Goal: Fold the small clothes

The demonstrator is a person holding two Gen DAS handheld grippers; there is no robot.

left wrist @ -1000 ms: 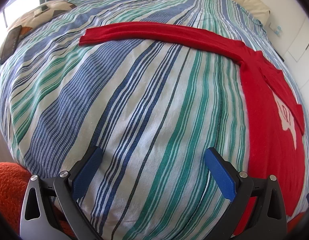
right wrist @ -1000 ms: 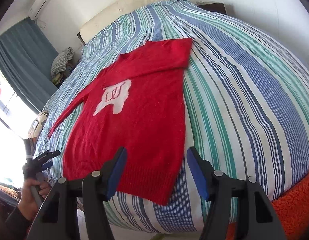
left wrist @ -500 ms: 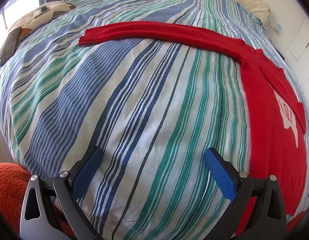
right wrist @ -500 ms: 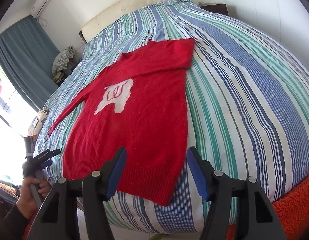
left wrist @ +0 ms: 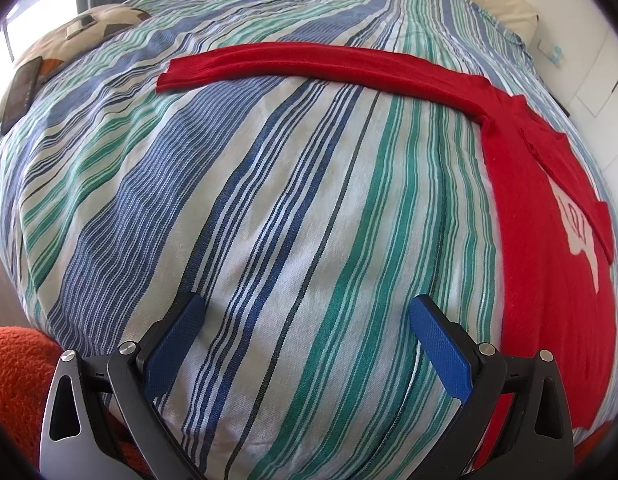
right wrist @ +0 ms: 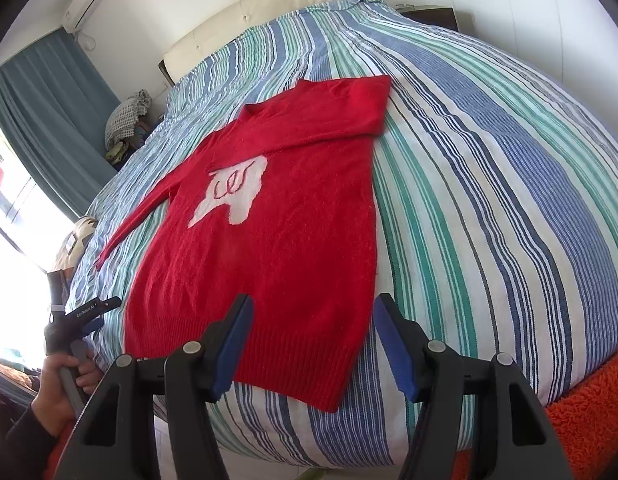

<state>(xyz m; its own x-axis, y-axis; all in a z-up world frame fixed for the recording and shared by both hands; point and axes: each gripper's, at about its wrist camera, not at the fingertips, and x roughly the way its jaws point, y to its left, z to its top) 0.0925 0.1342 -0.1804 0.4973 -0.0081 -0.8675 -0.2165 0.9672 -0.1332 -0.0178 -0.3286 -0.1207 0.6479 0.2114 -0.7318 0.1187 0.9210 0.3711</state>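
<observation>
A red sweater with a white motif lies flat on the striped bed; its right sleeve is folded across the chest and its left sleeve stretches out straight. My right gripper is open and empty, just above the sweater's hem near its right corner. My left gripper is open and empty over bare bedspread, left of the sweater body and well short of the sleeve cuff. The left gripper also shows in the right wrist view, held in a hand at the bed's left edge.
The striped bedspread covers the whole bed. A patterned pillow and a dark phone-like object lie at the far left. An orange fuzzy blanket hangs at the bed's near edge. A curtain and cream headboard stand behind.
The right gripper has moved slightly nearer over the sweater's hem. The left gripper has barely shifted. The sweater lies the same.
</observation>
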